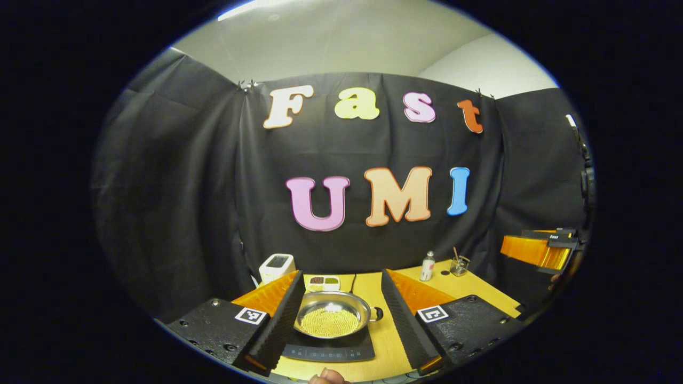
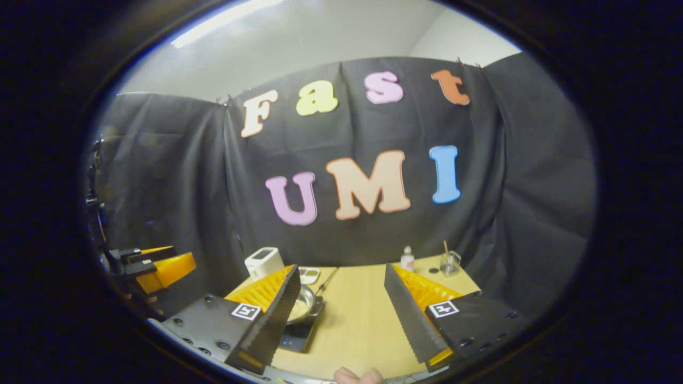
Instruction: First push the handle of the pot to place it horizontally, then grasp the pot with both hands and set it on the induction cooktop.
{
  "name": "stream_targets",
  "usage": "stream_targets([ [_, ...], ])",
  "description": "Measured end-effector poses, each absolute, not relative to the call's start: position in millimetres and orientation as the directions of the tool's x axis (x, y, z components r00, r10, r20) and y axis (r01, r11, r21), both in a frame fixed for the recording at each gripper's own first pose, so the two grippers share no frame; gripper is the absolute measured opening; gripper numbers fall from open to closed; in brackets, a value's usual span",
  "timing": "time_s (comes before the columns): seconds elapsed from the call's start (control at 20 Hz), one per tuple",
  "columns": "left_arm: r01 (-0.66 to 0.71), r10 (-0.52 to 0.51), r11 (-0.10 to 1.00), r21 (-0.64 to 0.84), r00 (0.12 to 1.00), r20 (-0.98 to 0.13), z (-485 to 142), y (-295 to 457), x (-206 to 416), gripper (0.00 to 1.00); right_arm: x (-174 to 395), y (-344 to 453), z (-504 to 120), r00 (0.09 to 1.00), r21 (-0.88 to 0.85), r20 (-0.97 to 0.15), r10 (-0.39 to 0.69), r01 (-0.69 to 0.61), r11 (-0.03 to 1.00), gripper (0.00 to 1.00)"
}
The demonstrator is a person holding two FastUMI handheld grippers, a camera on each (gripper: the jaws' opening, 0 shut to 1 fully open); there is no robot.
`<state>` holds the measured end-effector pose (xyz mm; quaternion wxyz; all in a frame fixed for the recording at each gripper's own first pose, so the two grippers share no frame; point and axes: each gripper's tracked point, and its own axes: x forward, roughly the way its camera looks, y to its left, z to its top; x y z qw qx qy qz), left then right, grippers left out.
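Pot [image 1: 332, 318] on cooktop [image 1: 328, 352]; left gripper [image 1: 341, 325], right gripper [image 2: 341, 314] wide open, empty.

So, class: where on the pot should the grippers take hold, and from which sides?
Grip the pot by its rim or side handles, one gripper from each side. It is wide, shallow and holds yellow grains, so a level two-sided hold suits it; one small handle sticks out on its right.
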<state>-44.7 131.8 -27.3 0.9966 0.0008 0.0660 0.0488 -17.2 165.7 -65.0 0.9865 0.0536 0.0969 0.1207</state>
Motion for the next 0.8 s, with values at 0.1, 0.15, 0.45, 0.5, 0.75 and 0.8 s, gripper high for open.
stream_targets([
  [0.1, -0.109, 0.109, 0.994, 0.011, 0.988, -0.106, -10, 114, -47, 0.87, -22, 153, -43, 0.955, 0.081, -0.141, 0.26, -0.251, 0.965, 0.93],
  [0.15, -0.088, 0.088, 0.996, 0.001, 0.993, -0.084, 0, 96, -45, 0.87, -22, 145, -31, 0.96, 0.054, -0.106, 0.259, -0.254, 0.966, 0.94],
  [0.45, -0.065, 0.06, 0.997, -0.049, 0.994, -0.094, 0, 36, -45, 0.87, -22, 84, -25, 0.968, 0.036, -0.071, 0.241, -0.239, 0.97, 0.95],
  [0.5, -0.072, 0.067, 0.996, -0.045, 0.993, -0.1, -2, 34, -46, 0.87, -20, 73, -24, 0.97, 0.043, -0.072, 0.233, -0.23, 0.972, 0.99],
  [0.75, -0.093, 0.09, 0.995, -0.023, 0.991, -0.099, 2, 30, -45, 0.87, -18, 59, -24, 0.969, 0.064, -0.065, 0.236, -0.232, 0.971, 0.93],
  [0.8, -0.091, 0.088, 0.996, -0.021, 0.991, -0.098, 3, 29, -45, 0.87, -18, 60, -25, 0.968, 0.065, -0.069, 0.241, -0.236, 0.969, 0.93],
])
